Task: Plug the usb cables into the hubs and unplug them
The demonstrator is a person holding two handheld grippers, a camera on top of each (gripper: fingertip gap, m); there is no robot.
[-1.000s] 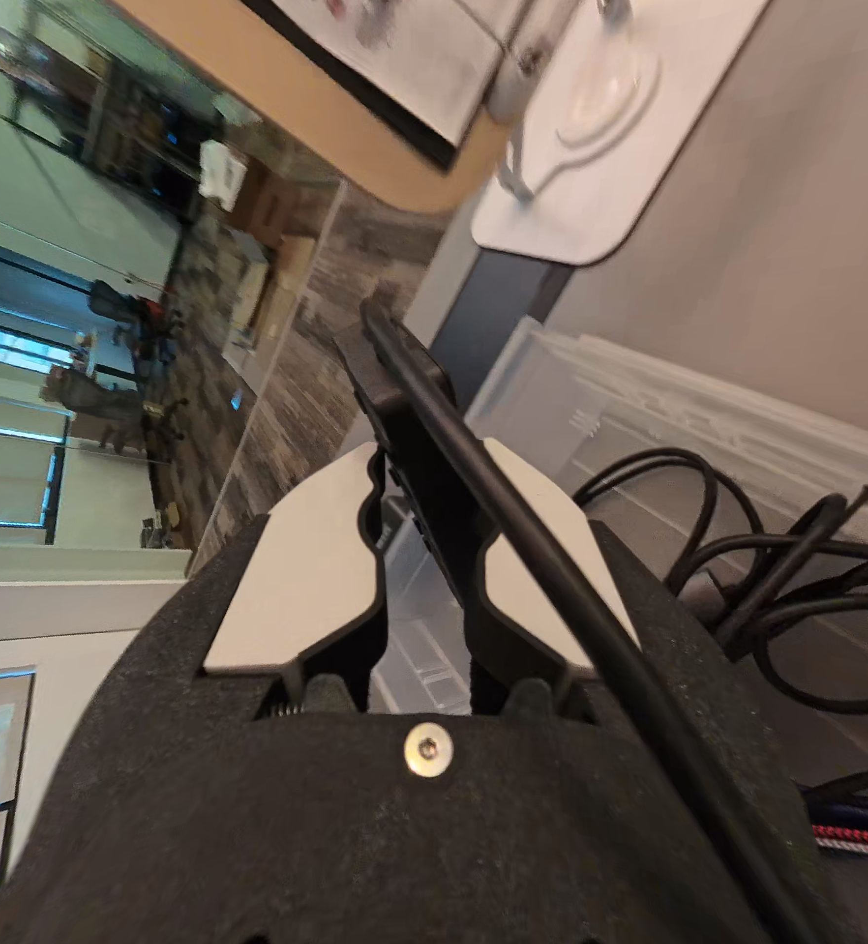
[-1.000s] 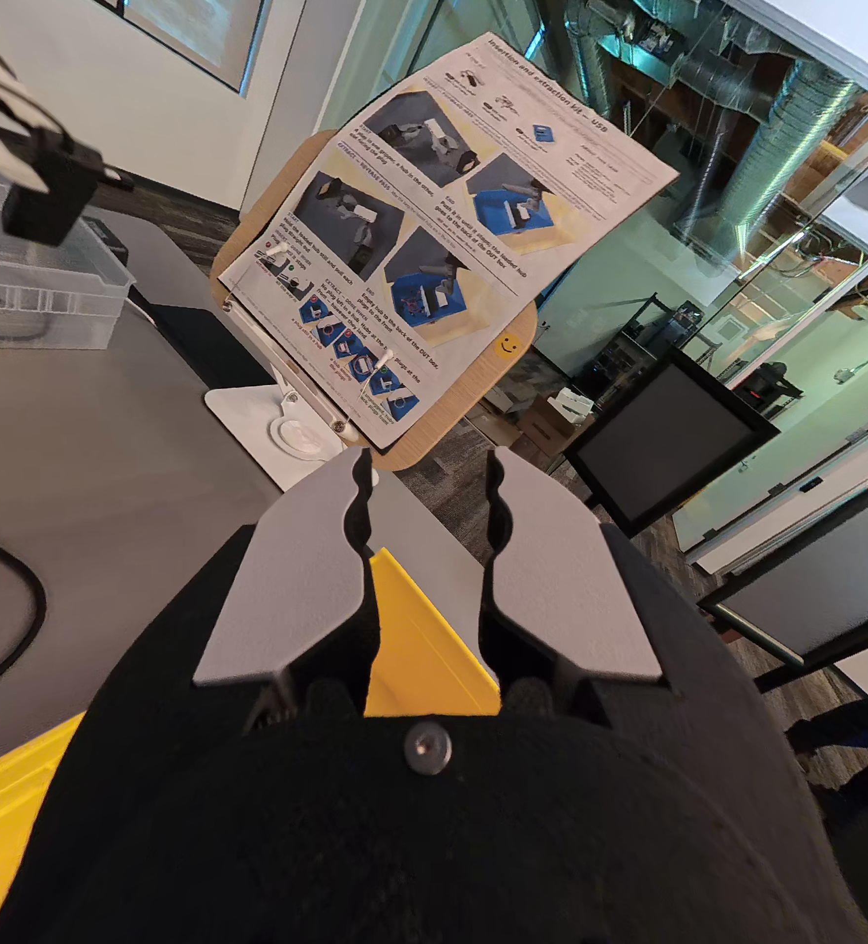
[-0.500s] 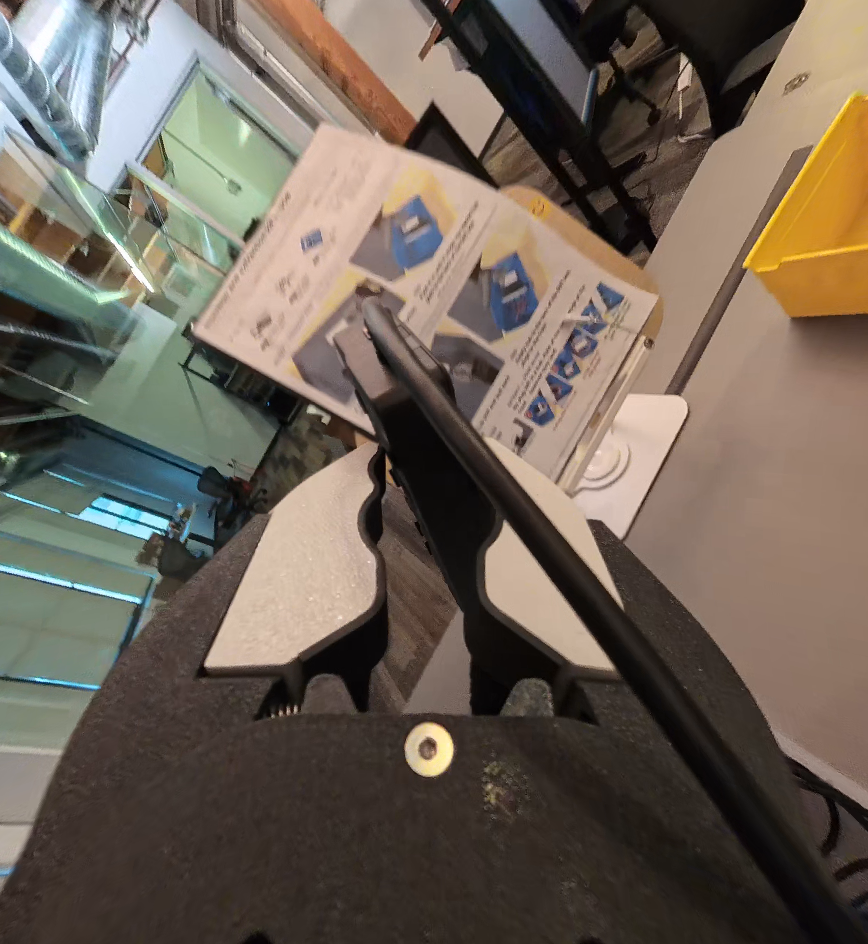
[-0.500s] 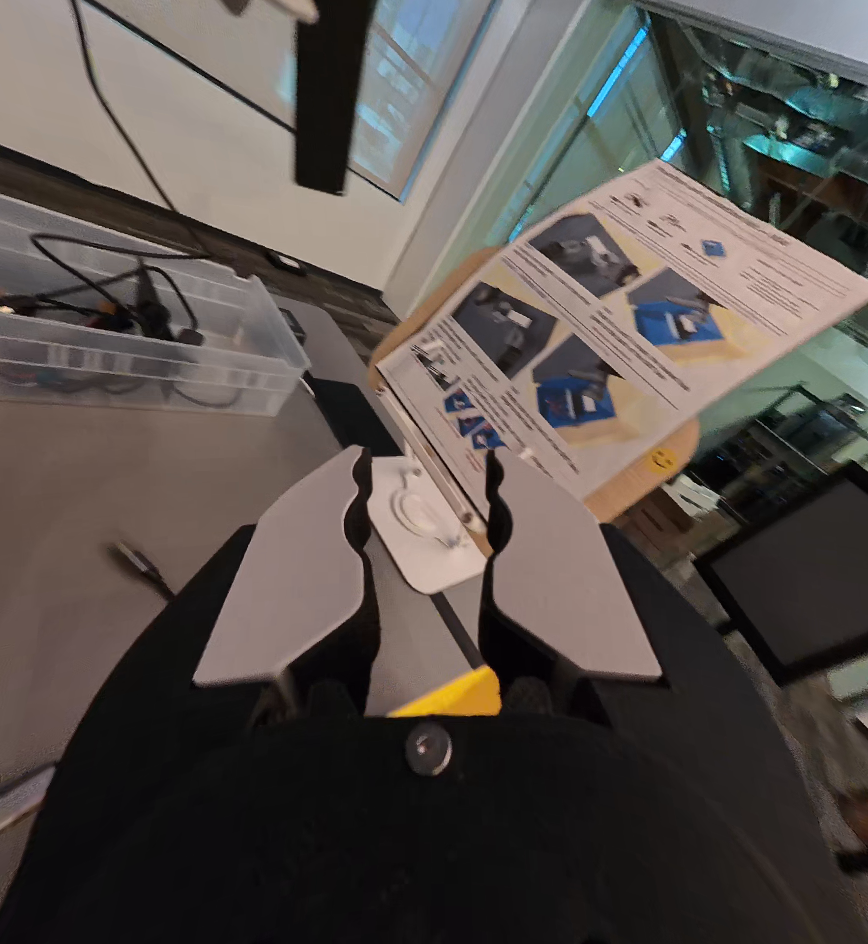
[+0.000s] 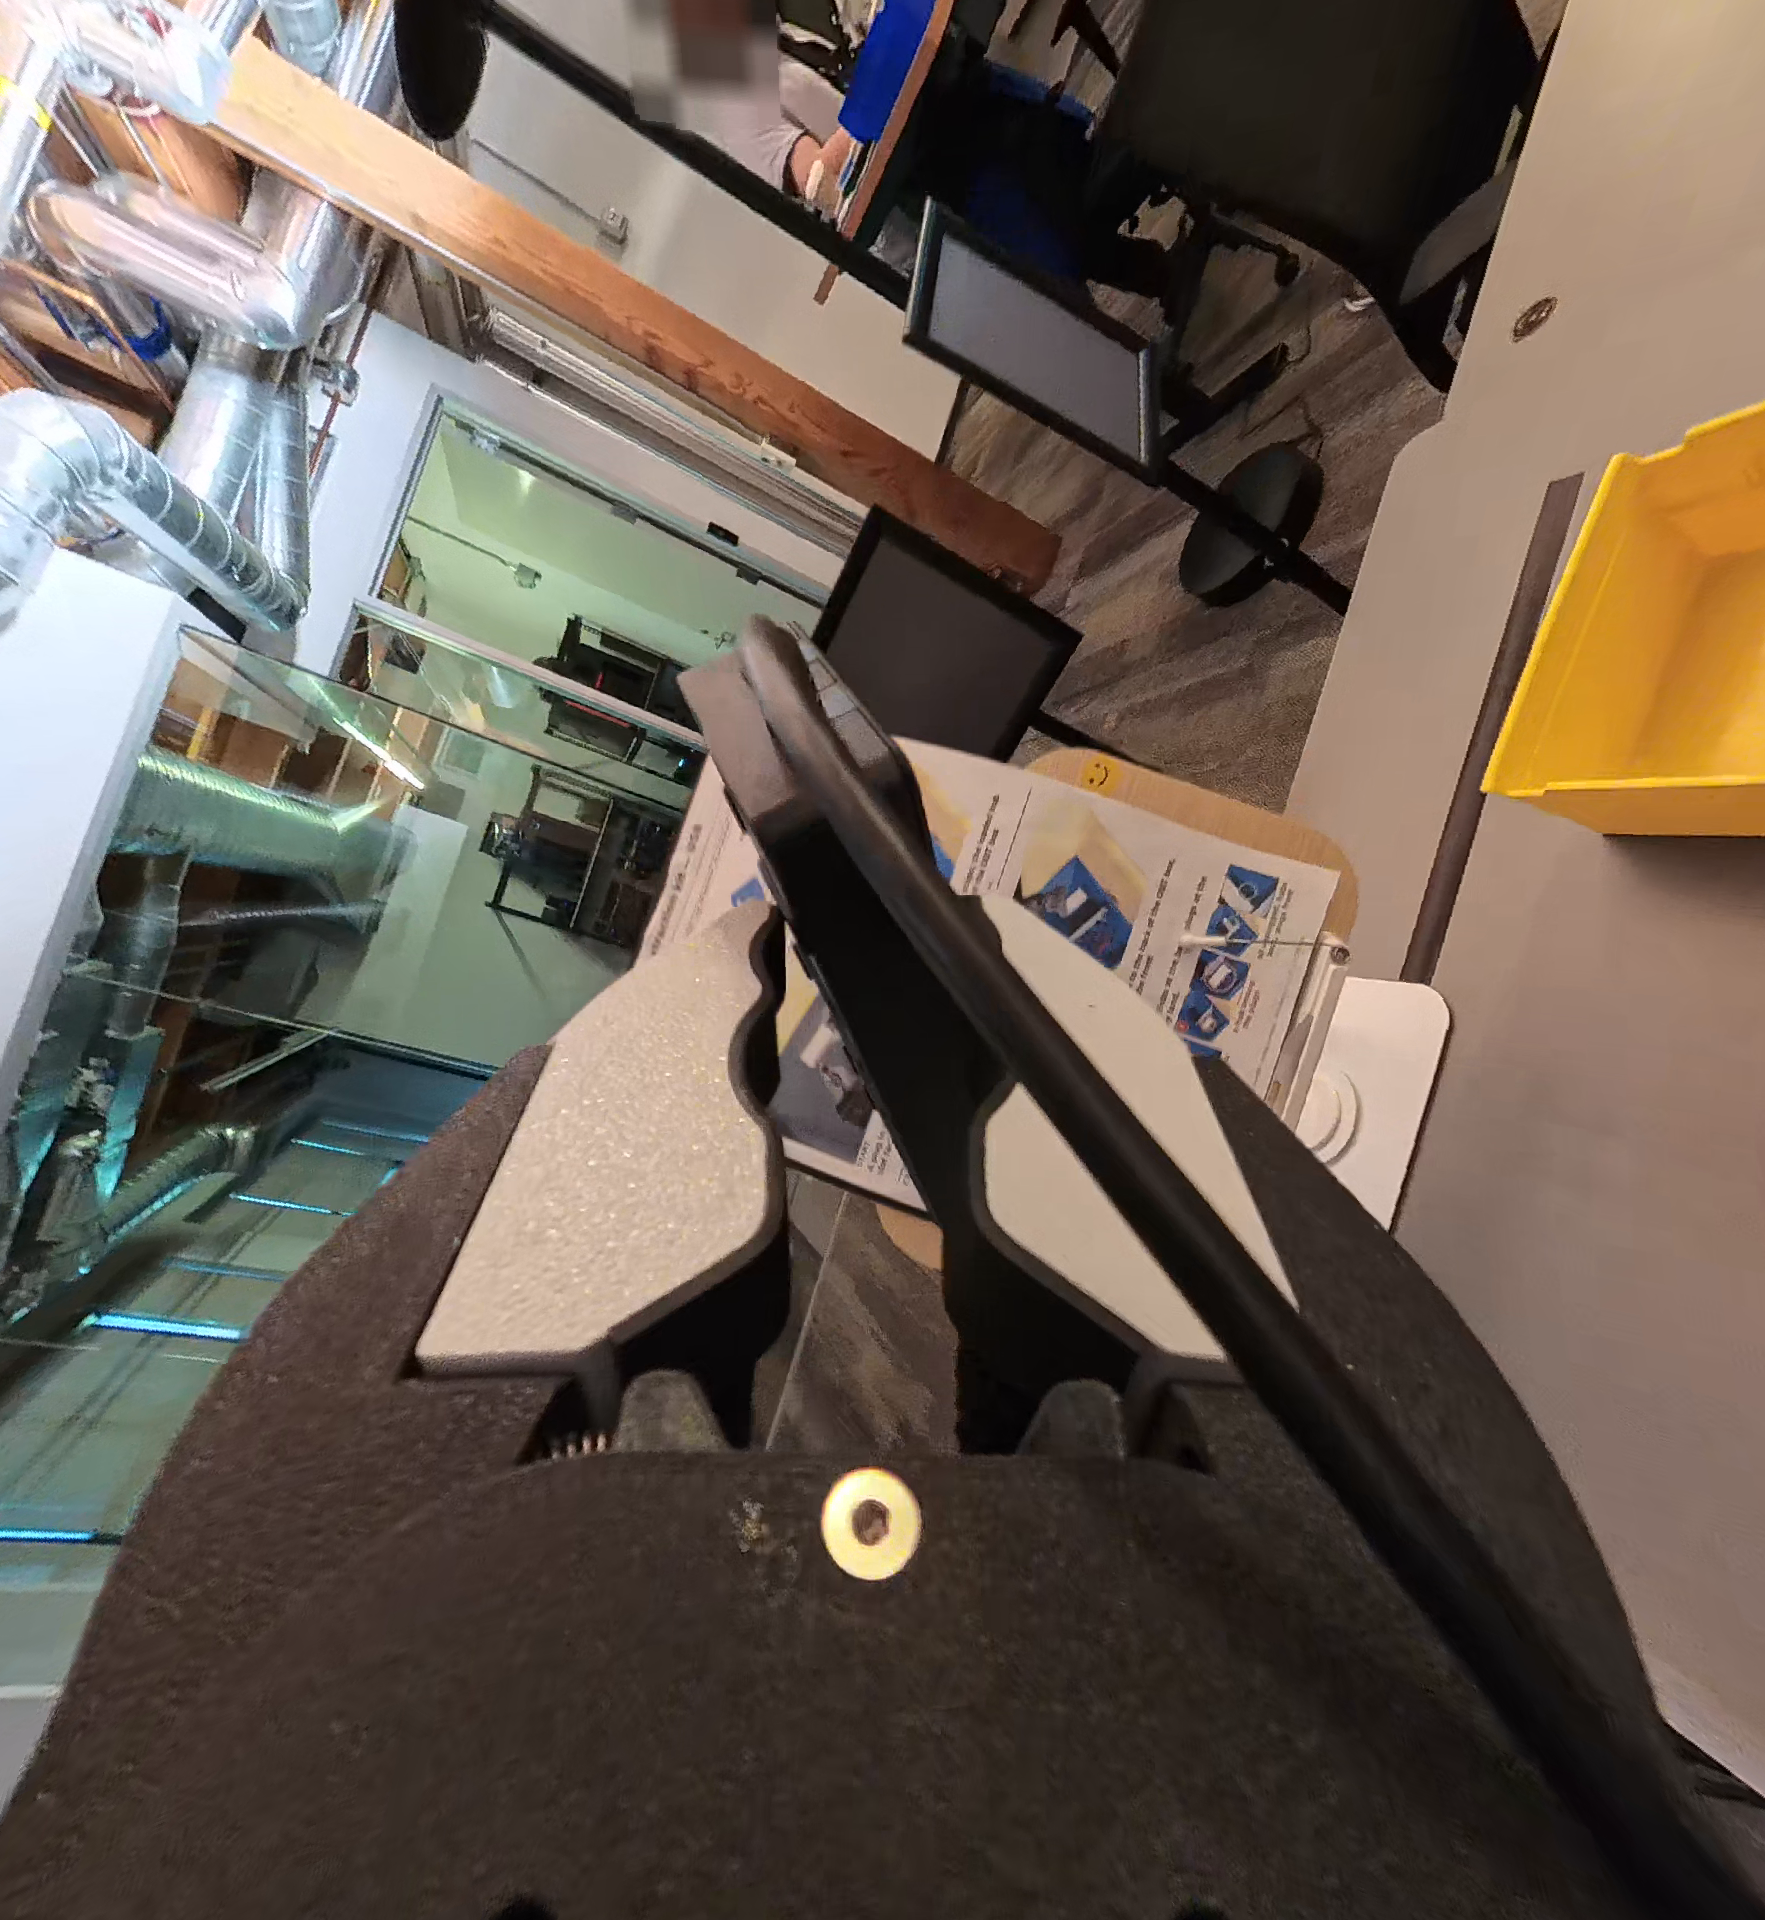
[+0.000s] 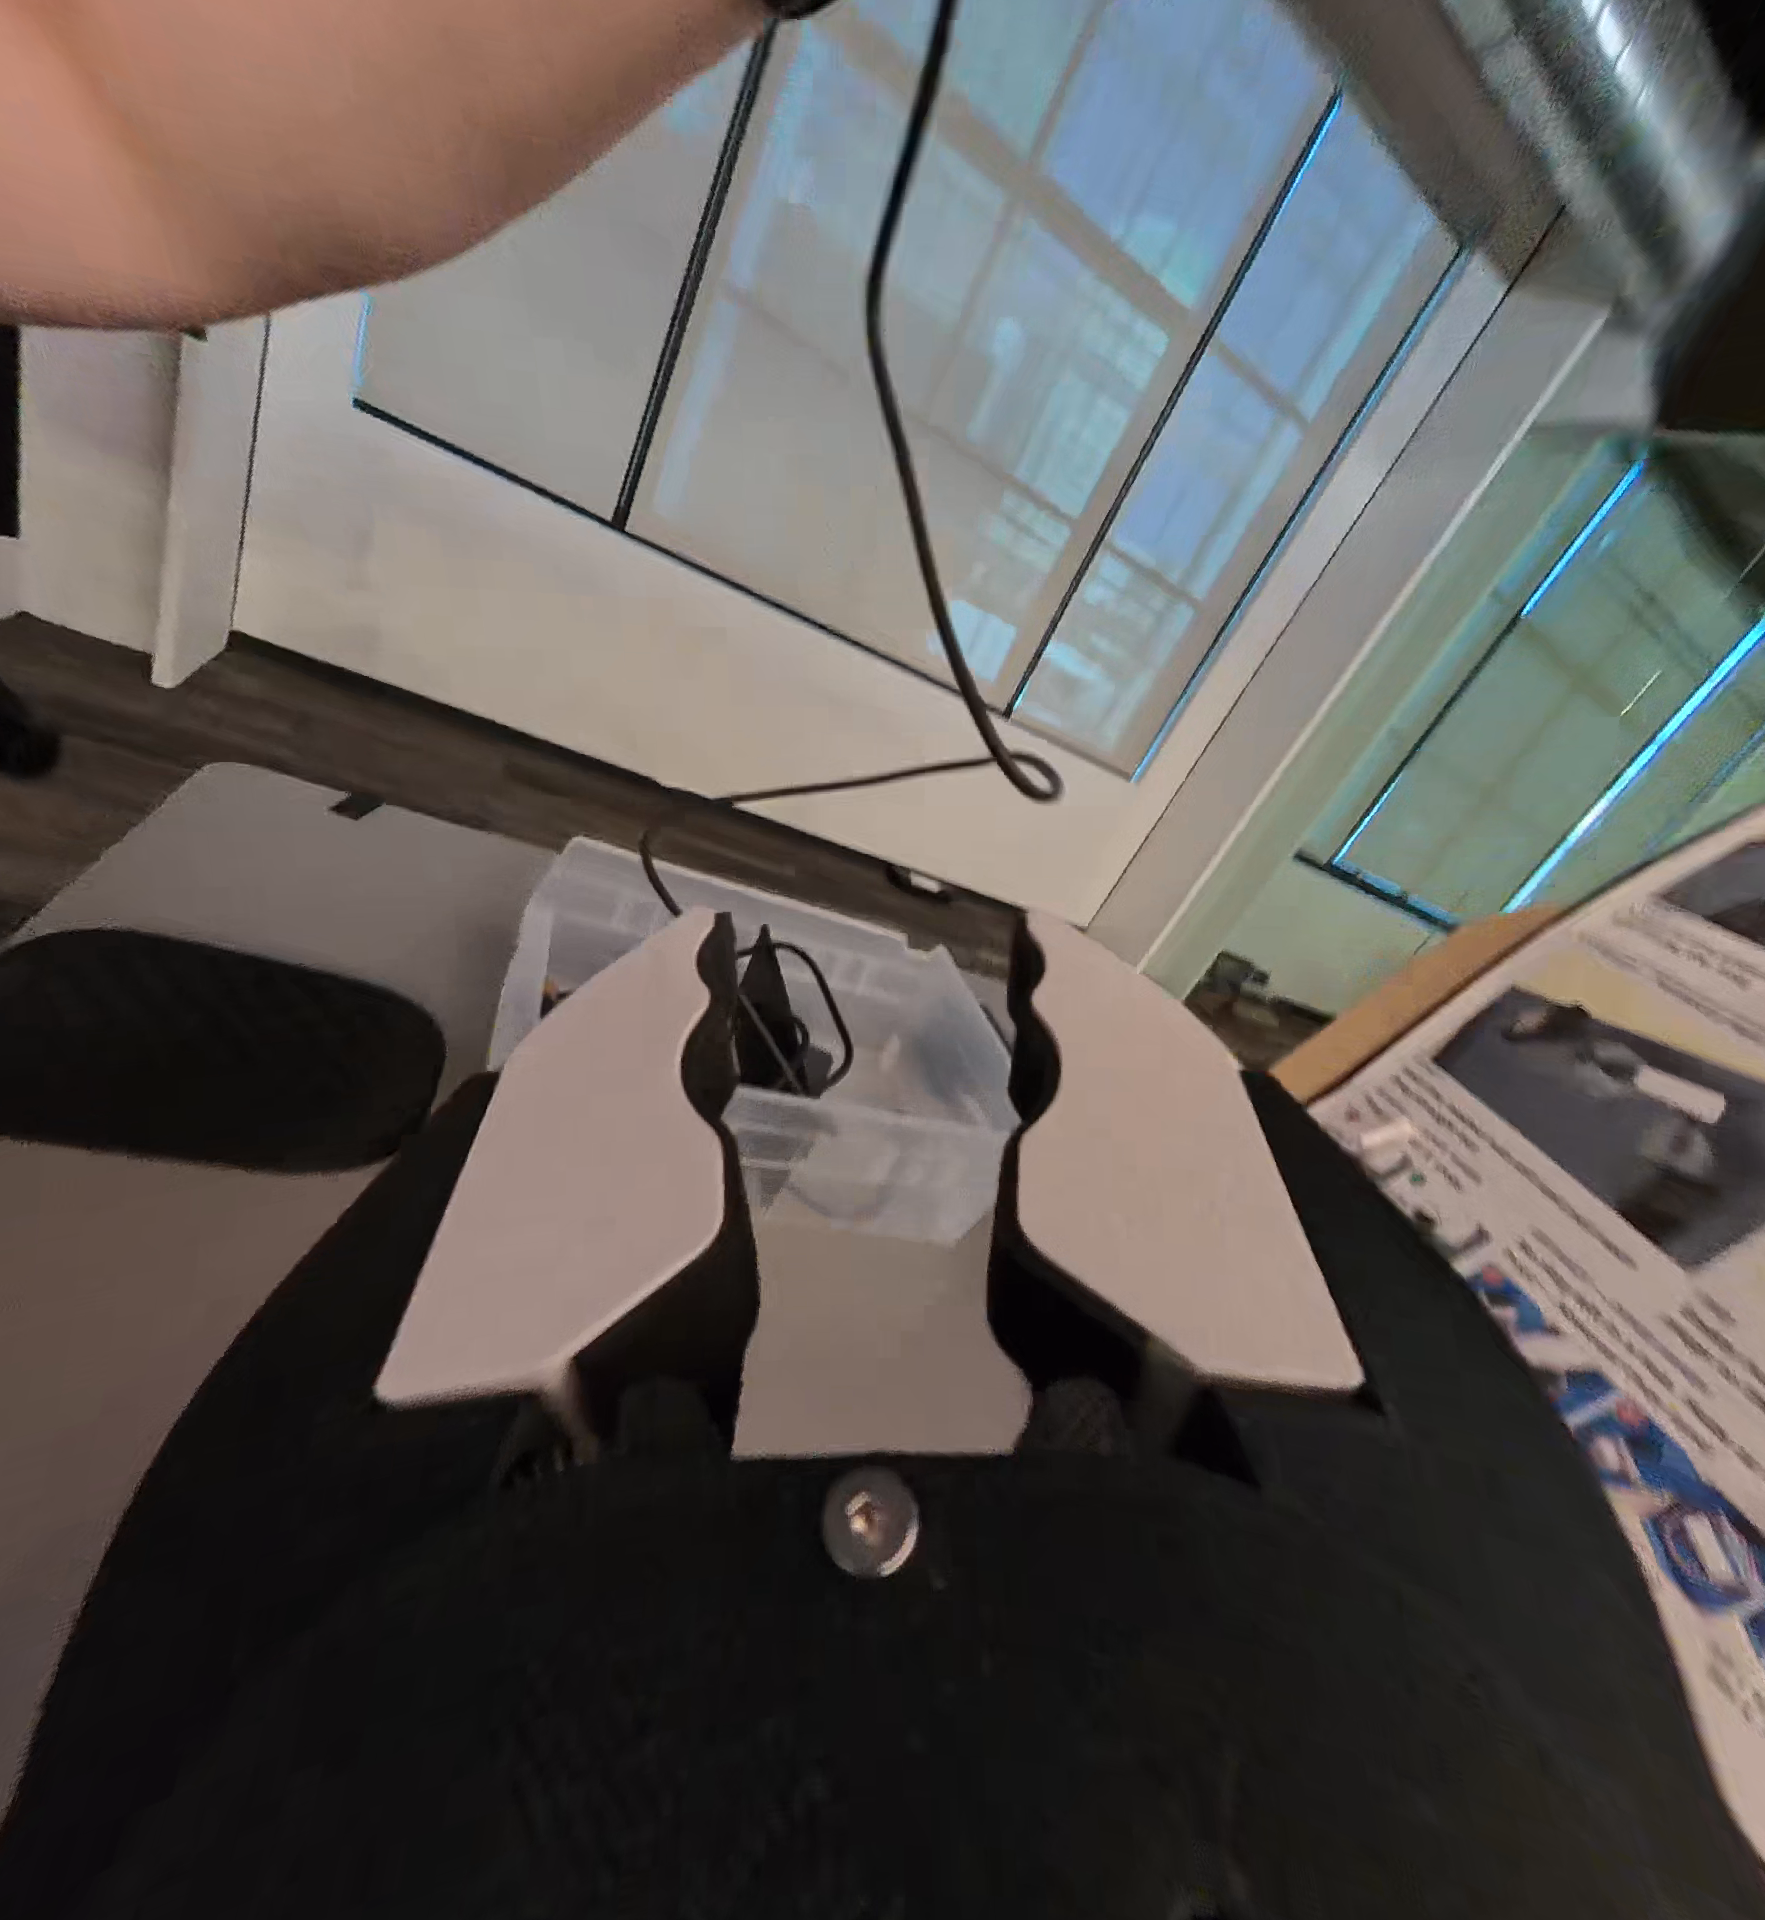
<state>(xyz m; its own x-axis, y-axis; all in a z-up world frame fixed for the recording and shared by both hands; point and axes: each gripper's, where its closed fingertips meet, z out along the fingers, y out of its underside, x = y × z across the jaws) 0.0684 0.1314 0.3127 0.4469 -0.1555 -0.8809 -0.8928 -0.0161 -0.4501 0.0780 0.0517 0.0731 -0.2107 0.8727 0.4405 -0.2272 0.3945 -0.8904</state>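
My left gripper (image 5: 862, 935) is shut on a black USB hub (image 5: 826, 821), held up in the air and pointing out past the fingertips. The hub's black cable (image 5: 1148, 1174) runs back over the right finger (image 5: 1117, 1101). My right gripper (image 6: 867, 956) is open and empty above the grey table (image 6: 78, 1299). It faces a clear plastic bin (image 6: 857, 1153) holding black cables. A thin black cable (image 6: 904, 416) hangs in the air above that bin. No second hub shows.
A yellow bin (image 5: 1678, 665) stands on the grey table (image 5: 1636, 1299) at the right. An instruction sheet on a wooden board (image 5: 1127, 914) sits on a white stand (image 5: 1377, 1081); it also shows in the right wrist view (image 6: 1636, 1122). A person's arm (image 6: 182, 135) crosses above.
My left gripper has swung up and away from the clear bin with the hub still in it. My right gripper has turned left, from the instruction sheet to the clear bin, staying open.
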